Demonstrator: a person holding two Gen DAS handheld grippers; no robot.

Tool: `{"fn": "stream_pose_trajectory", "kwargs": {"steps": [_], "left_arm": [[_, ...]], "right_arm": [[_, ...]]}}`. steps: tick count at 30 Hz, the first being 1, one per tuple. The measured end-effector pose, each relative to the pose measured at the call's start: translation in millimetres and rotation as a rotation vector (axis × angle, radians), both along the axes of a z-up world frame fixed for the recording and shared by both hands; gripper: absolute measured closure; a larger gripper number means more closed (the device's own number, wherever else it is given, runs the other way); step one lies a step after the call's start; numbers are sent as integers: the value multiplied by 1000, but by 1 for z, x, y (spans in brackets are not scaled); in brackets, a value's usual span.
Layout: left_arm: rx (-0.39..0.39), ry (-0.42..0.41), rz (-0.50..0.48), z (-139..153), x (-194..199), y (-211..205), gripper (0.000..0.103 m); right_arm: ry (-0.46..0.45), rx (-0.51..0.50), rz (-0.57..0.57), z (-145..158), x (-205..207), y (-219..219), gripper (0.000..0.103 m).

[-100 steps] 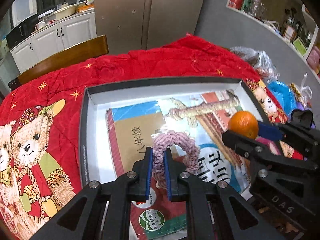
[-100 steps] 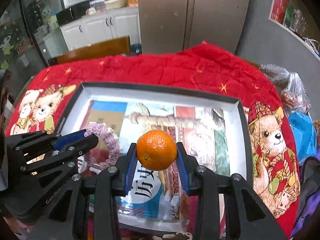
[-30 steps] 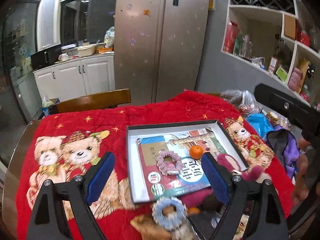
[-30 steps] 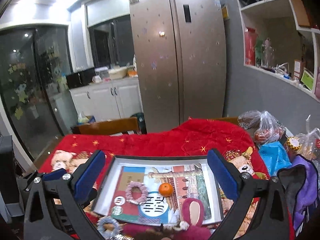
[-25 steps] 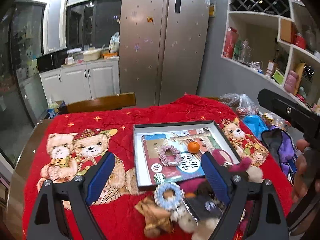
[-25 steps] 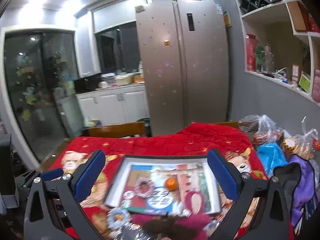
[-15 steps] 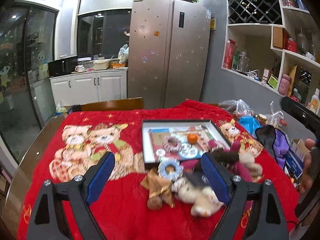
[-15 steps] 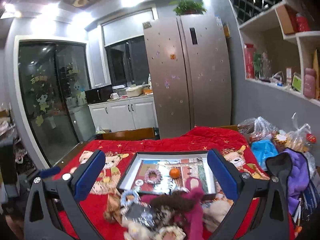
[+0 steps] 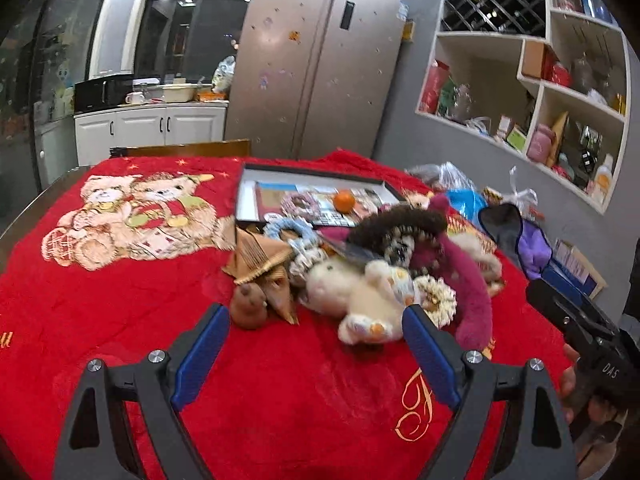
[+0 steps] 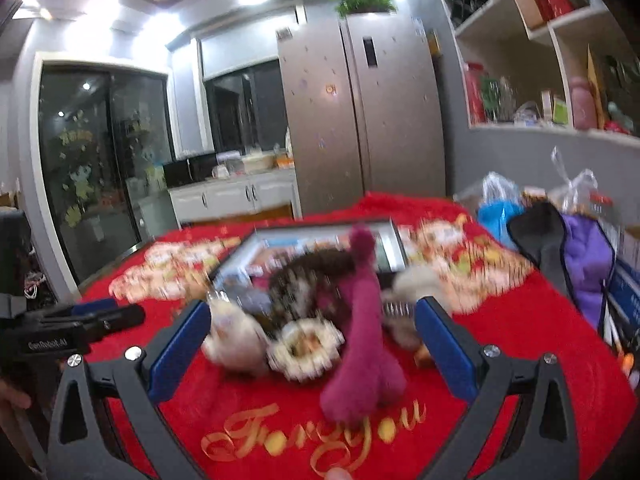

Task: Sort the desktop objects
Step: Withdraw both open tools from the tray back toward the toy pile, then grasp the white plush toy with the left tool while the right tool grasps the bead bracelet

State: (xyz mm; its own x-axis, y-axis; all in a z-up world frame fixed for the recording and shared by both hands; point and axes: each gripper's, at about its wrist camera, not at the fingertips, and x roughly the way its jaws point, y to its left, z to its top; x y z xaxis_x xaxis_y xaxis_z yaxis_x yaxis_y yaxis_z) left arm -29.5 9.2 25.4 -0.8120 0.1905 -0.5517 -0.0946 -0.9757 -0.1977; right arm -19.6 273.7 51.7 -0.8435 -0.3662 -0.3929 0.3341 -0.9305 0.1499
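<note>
A dark-rimmed box (image 9: 256,169) lies far back on the red blanket. In it lie a pink rope ring (image 9: 299,203) and an orange (image 9: 344,200) on a picture book. In front is a pile: a blue rope ring (image 9: 291,229), a brown comb (image 9: 258,257), a brown figure (image 9: 249,306), a white plush toy (image 9: 360,295), a magenta plush toy (image 10: 366,344). My left gripper (image 9: 316,350) is open and empty, near the table's front. My right gripper (image 10: 312,344) is open and empty, close behind the pile; its view is blurred.
The red bear-print blanket (image 9: 120,280) covers the table. Plastic bags (image 9: 452,184) and a purple bag (image 9: 528,240) sit at the right edge. A wooden chair (image 9: 180,148) stands behind the table. Wall shelves (image 9: 540,92) are at the right.
Both grippers let go of the pink ring and the orange in the box, opened wide and pulled back toward the table's front. The pile has come into view.
</note>
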Motion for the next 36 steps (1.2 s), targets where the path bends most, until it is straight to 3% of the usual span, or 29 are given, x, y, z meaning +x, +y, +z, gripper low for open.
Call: {"fn": "stream_pose_trajectory", "kwargs": {"steps": [16, 28, 30, 35, 36], "left_arm": [[22, -78, -15, -14, -33, 9, 13], [-48, -106, -67, -14, -63, 45, 13], [-80, -112, -62, -18, -68, 48, 13], [-35, -113, -82, -23, -73, 42, 12], [-39, -112, -85, -24, -74, 42, 8]], "right_arm": [[-103, -44, -3, -22, -38, 9, 0], [-100, -68, -9, -20, -56, 19, 0], [-95, -55, -8, -15, -64, 17, 0], [-98, 21, 35, -6, -83, -1, 0], [-95, 40, 46, -4, -86, -6, 0]]}}
